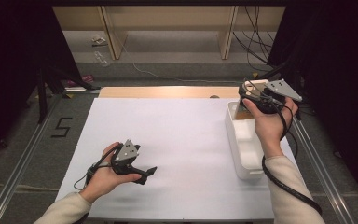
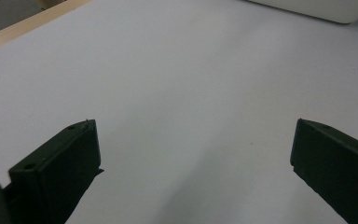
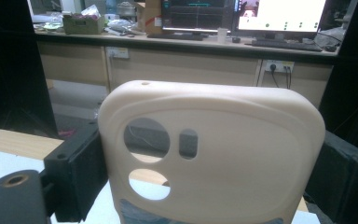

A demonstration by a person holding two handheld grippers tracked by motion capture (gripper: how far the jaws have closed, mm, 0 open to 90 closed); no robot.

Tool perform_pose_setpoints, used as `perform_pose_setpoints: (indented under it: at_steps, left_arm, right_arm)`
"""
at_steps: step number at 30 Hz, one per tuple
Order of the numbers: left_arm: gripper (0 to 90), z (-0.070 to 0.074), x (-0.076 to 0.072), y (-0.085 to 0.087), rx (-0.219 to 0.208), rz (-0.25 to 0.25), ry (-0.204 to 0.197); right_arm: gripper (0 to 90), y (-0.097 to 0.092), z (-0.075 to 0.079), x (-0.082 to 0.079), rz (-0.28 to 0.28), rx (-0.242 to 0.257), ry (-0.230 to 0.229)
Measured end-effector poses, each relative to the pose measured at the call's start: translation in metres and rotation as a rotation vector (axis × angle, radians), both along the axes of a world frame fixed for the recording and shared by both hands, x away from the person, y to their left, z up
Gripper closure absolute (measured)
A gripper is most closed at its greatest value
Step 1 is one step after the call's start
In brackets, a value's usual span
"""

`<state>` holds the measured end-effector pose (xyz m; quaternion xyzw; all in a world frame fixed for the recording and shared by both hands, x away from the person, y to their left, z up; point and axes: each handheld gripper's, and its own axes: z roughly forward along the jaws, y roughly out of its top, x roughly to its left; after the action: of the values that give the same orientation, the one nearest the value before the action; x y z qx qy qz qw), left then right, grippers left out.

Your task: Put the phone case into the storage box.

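Black jaws clamp the sides of a cream phone case in the right gripper view, camera holes facing the lens; the high view shows it raised above the white tray's far end. The left gripper, jaws apart, hovers over the white tabletop.

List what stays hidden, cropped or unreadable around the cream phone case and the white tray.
- Cream silicone phone case: in the right gripper view its lower end is cut off by the bottom edge.
- Right gripper: in the high view the hand and the grey plate cover its jaws.
- White plastic tray: the forearm hides its right wall; what lies at its far end is too small to tell.
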<state>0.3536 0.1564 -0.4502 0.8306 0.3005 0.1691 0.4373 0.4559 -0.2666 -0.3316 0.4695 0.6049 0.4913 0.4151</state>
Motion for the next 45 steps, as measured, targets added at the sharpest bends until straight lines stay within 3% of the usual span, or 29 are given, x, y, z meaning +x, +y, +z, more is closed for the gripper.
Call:
perform_pose_setpoints:
  at_steps: [45]
  left_arm:
    - [1.1, 0.000, 0.000, 0.000, -0.003, 0.000, 0.002]
  right_arm:
    - [12.2, 0.002, 0.001, 0.023, -0.022, -0.004, 0.038]
